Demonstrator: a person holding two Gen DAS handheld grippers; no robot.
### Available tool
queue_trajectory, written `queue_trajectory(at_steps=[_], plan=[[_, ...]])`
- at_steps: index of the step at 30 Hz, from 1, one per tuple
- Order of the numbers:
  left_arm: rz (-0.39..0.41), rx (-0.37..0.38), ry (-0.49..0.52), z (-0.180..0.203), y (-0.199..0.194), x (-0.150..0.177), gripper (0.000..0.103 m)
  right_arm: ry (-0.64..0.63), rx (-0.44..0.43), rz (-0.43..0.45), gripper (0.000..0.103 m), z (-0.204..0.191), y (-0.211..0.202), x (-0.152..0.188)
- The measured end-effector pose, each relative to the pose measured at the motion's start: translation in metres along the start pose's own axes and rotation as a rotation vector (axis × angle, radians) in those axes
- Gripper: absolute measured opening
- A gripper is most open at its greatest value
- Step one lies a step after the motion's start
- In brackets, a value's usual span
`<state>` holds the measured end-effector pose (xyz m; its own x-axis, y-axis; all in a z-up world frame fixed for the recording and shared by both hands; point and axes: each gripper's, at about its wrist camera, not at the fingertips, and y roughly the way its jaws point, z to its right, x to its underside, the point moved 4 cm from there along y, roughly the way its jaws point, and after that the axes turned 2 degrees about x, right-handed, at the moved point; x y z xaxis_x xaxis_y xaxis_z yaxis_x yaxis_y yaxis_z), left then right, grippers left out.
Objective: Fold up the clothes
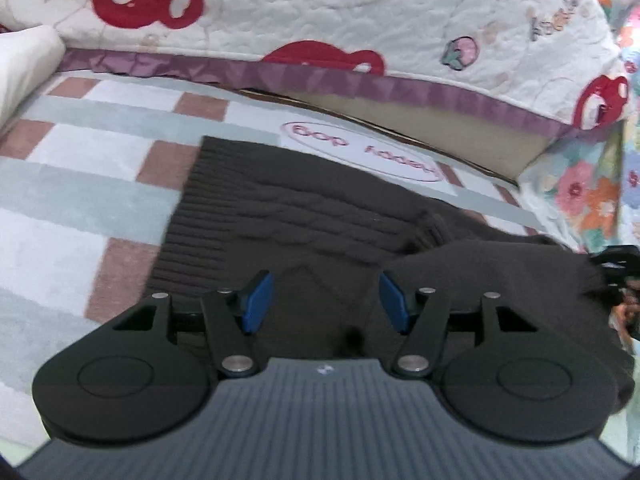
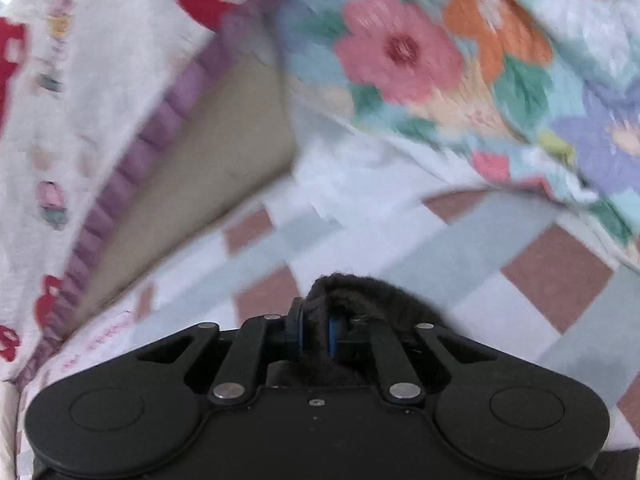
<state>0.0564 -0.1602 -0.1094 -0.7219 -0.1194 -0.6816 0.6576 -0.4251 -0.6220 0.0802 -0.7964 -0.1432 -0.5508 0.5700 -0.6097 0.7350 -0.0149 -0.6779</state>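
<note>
A dark brown cable-knit sweater (image 1: 280, 216) lies on a checked blanket (image 1: 72, 184) in the left wrist view, its ribbed hem at the left. My left gripper (image 1: 326, 300) is open, its blue pads (image 1: 256, 304) spread just above the near part of the sweater. My right gripper (image 2: 314, 334) is shut on a bunched fold of the sweater (image 2: 360, 296), held over the blanket (image 2: 500, 256). The right gripper also shows at the right edge of the left wrist view (image 1: 618, 268), at the sweater's lifted right end.
A white quilt with red bears and a purple frill (image 1: 360, 20) stands along the back. A floral cover (image 1: 592, 192) rises at the right, also in the right wrist view (image 2: 440, 60). A white pillow (image 1: 24, 64) lies at the far left.
</note>
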Motion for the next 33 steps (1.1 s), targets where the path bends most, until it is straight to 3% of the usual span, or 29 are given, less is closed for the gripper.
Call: queue_trajectory(at_steps=[2, 4, 6, 7, 12, 14, 15, 17, 19, 20, 25, 26, 27, 28, 30, 31, 33], plan=[[-0.022, 0.011, -0.001, 0.004, 0.003, 0.002, 0.060, -0.001, 0.033, -0.102, 0.017, 0.000, 0.018, 0.006], [-0.049, 0.024, -0.008, 0.007, 0.006, 0.006, 0.060, 0.037, 0.015, -0.108, 0.028, 0.000, 0.018, 0.012], [-0.071, 0.039, -0.010, 0.011, 0.007, 0.009, 0.060, 0.121, 0.009, -0.067, 0.047, 0.004, 0.005, 0.016], [-0.080, 0.047, -0.011, 0.012, 0.007, 0.010, 0.062, 0.163, 0.006, -0.046, 0.051, 0.006, -0.001, 0.018], [-0.139, 0.101, -0.050, 0.021, 0.012, 0.018, 0.063, 0.328, 0.026, 0.027, 0.054, 0.030, -0.045, 0.025], [-0.166, 0.122, -0.057, 0.026, 0.015, 0.020, 0.049, 0.371, 0.021, -0.001, 0.057, 0.034, -0.055, 0.033], [-0.161, 0.129, -0.022, 0.034, 0.011, 0.021, 0.037, 0.445, -0.011, -0.052, 0.059, 0.037, -0.053, 0.042], [-0.153, 0.142, 0.047, 0.049, 0.005, 0.021, 0.038, 0.653, -0.138, -0.145, 0.059, 0.043, -0.045, 0.067], [-0.141, 0.129, 0.118, 0.060, 0.005, 0.021, 0.041, 0.801, -0.245, -0.175, 0.059, 0.044, -0.034, 0.090], [-0.135, 0.117, 0.152, 0.064, 0.006, 0.021, 0.041, 0.815, -0.234, -0.169, 0.059, 0.044, -0.029, 0.096], [-0.139, 0.125, 0.200, 0.080, 0.016, 0.005, 0.045, 0.501, -0.163, -0.074, 0.060, 0.012, -0.012, 0.075], [-0.159, 0.112, 0.223, 0.086, 0.015, 0.001, 0.046, 0.326, -0.136, -0.074, 0.054, 0.000, -0.008, 0.065], [-0.179, 0.100, 0.245, 0.092, 0.014, -0.002, 0.046, 0.161, -0.112, -0.071, 0.018, -0.012, -0.005, 0.056], [-0.197, 0.090, 0.265, 0.098, 0.013, -0.005, 0.047, 0.149, -0.118, -0.041, 0.010, -0.012, -0.011, 0.050], [-0.202, 0.135, 0.246, 0.106, 0.006, -0.008, 0.050, 0.132, -0.131, 0.019, 0.009, -0.011, -0.022, 0.039], [-0.212, 0.175, 0.230, 0.110, 0.005, -0.007, 0.050, 0.199, -0.149, 0.046, 0.009, -0.004, -0.032, 0.036], [-0.230, 0.208, 0.224, 0.116, 0.008, 0.001, 0.051, 0.166, -0.093, 0.042, 0.008, 0.002, -0.042, 0.033]])
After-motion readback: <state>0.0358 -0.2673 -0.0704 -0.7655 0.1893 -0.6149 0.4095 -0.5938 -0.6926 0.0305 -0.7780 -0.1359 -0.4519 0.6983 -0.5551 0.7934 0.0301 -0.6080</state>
